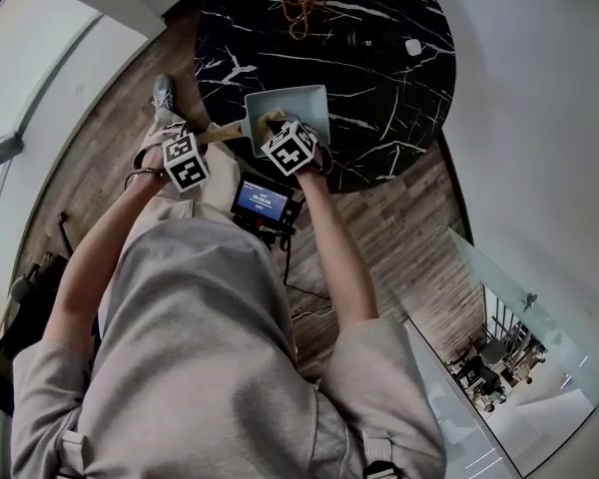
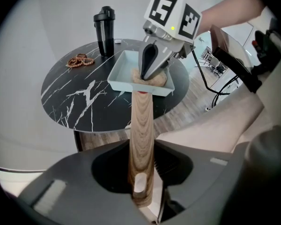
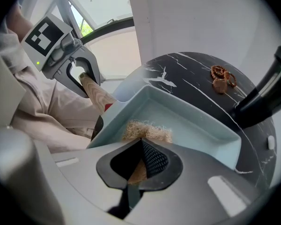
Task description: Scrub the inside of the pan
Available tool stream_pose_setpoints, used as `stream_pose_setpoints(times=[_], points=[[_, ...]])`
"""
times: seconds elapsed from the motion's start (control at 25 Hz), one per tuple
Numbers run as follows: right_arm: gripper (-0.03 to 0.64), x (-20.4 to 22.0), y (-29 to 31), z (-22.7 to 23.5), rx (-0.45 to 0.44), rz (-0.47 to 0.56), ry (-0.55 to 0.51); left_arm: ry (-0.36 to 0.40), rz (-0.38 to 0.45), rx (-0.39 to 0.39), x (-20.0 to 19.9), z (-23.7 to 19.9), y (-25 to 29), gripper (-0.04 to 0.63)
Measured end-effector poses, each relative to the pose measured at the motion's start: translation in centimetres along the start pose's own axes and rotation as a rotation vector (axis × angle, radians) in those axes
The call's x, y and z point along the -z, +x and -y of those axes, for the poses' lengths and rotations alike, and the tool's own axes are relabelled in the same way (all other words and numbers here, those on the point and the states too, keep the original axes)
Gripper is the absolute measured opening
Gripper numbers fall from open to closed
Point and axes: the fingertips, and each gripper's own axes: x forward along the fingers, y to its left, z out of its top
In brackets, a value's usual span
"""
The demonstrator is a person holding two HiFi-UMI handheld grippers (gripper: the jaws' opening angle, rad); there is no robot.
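Clamping a pale wooden handle [image 2: 141, 125] between its dark jaws, the left hand-held gripper [image 2: 141, 189] sits at the lower middle of its own view. The jaws are partly closed and both press against the wood. The handle runs straight up the frame to a pale blue square pan [image 2: 119, 76]. The pan sits flat on a round black marble counter [image 2: 79, 102] with white veins, close to the edge nearest the person.

The right hand-held gripper [image 3: 138, 165] is closed on a tan fibrous scrubbing pad [image 3: 147, 131]. In its own view a tuft of fibre is pinched between the ribbed pads. The rest spreads over the pan floor just beyond the jaws, against the wall on the handle side. In the left gripper view this gripper comes down from the upper right with its tips inside the pan, on top of the pad.

In the head view the two marker cubes lie side by side at the upper middle. The left one is off the counter, over the wood-plank floor [image 1: 419, 228], and the right one is over the pan's near rim.

Farther out, at the upper left of the left gripper view, a black lidded bottle [image 2: 104, 32] stands upright near the counter's far edge. A string of brown beads [image 2: 80, 60] lies just beside it. Below the grippers in the head view, a small device with a lit blue screen [image 1: 263, 201] shows at the person's front.
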Motion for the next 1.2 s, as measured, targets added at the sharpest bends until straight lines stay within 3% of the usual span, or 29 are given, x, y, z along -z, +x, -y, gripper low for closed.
stream_pose_setpoints(times=[0.24,0.56,0.76,0.88,1.04,1.12,1.2], points=[[0.018,-0.9,0.3,-1.2,-0.034,0.025,0.029,-0.012,-0.003,0.014,0.1,0.3,0.0,0.112],[0.018,-1.1,0.5,-0.4,-0.104,0.099,0.281,-0.018,-0.019,0.027,0.2,0.4,0.1,0.112],[0.018,-0.9,0.3,-0.5,-0.121,0.119,0.320,-0.025,-0.021,0.027,0.2,0.5,0.1,0.112],[0.018,-0.8,-0.3,-0.7,-0.205,0.151,0.365,-0.029,-0.024,0.032,0.3,0.6,0.2,0.112],[0.018,-1.5,-3.4,0.0,-0.317,0.303,0.457,-0.028,-0.025,0.037,0.2,0.5,0.1,0.112],[0.018,-1.4,-5.0,1.4,-0.269,0.352,0.459,-0.027,-0.025,0.039,0.2,0.5,0.1,0.112],[0.018,-0.7,-6.1,4.0,-0.127,0.355,0.418,-0.027,-0.026,0.039,0.2,0.5,0.1,0.112]])
